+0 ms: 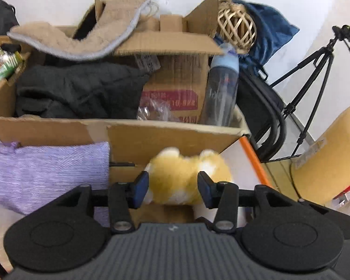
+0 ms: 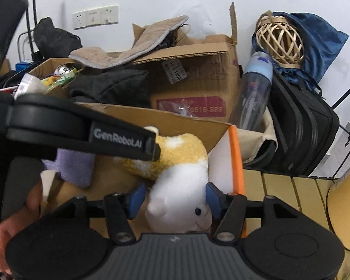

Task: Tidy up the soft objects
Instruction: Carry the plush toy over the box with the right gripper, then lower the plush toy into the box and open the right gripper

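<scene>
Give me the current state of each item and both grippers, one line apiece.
Yellow-and-white plush toy: lying in the front cardboard box, between both grippers' jaws.
Left gripper: open, pads clear of the toy.
Right gripper: open around the toy's white head.
Purple knitted pouch: lying flat beside the toy.
Clear bottle with blue cap: upright, capped.
Black cloth: crumpled.

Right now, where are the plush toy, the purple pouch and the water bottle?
plush toy (image 2: 182, 186): right wrist view, white belly.
purple pouch (image 1: 51, 175): left wrist view, woven middle.
water bottle (image 1: 221, 88): left wrist view, clear body.
</scene>
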Tool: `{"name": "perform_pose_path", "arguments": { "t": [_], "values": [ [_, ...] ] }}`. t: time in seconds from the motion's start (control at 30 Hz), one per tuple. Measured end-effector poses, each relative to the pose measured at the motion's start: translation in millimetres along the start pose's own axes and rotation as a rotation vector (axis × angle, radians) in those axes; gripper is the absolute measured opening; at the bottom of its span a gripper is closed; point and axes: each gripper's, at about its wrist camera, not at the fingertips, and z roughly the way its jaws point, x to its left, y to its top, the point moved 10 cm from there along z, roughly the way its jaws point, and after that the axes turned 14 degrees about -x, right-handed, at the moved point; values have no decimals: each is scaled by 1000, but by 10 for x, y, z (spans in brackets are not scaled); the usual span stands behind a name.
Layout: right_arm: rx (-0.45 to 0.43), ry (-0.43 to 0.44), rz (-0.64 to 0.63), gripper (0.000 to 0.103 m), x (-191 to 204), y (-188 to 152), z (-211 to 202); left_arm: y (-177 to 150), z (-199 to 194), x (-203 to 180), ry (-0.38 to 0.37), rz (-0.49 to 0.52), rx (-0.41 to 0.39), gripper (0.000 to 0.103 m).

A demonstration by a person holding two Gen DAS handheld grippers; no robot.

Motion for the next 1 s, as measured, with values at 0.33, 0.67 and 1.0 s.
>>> {"name": "perform_pose_path", "arguments": {
  "t": [0.33, 0.67, 1.0],
  "values": [
    [-130, 4, -20, 73, -67, 414, -1105, 245, -1530, -81, -13, 117, -183, 67],
    [-295, 97, -26, 87, 119, 164, -2825, -587, -3487, 30, 75, 276, -416, 82],
    [-401, 92, 23, 92, 400, -1019, -4119, -1766, -4811, -56, 93, 263, -553, 103]
  ]
}}
